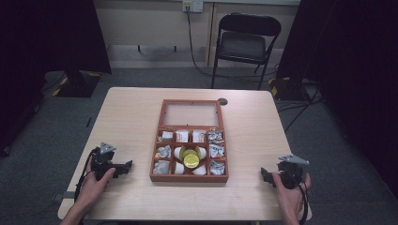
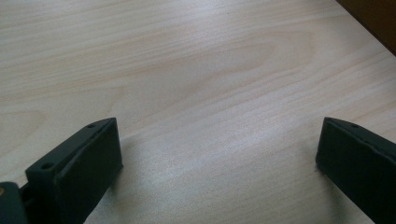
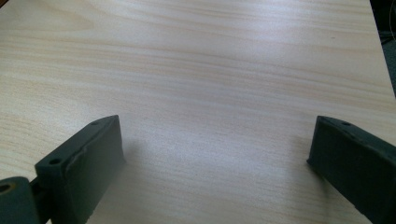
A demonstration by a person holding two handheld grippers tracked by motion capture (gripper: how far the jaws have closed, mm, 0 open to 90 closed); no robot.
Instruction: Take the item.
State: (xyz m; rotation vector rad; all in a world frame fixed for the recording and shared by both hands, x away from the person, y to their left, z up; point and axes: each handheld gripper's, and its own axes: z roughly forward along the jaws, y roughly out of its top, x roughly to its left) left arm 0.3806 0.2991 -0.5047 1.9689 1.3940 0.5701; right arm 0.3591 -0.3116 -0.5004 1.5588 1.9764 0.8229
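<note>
Wooden compartment box (image 1: 189, 177), lid open, centre of table (image 1: 131, 112); contents small, perhaps wrapped packets and a yellow-lidded jar (image 1: 191, 161). Left gripper (image 1: 126, 167) and right gripper (image 1: 264, 175) rest flanking it, hands behind, jaws spread, gripping nothing.

Jaws spread wide — bare table (image 3: 210, 70) beneath.

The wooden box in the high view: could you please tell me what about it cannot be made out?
- Wooden box, high view: the wrapped items in its side compartments are too small to identify.
- Yellow-lidded jar: label too small to read.
- Left gripper view: just a dark corner shows, cut off by the frame edge.
</note>
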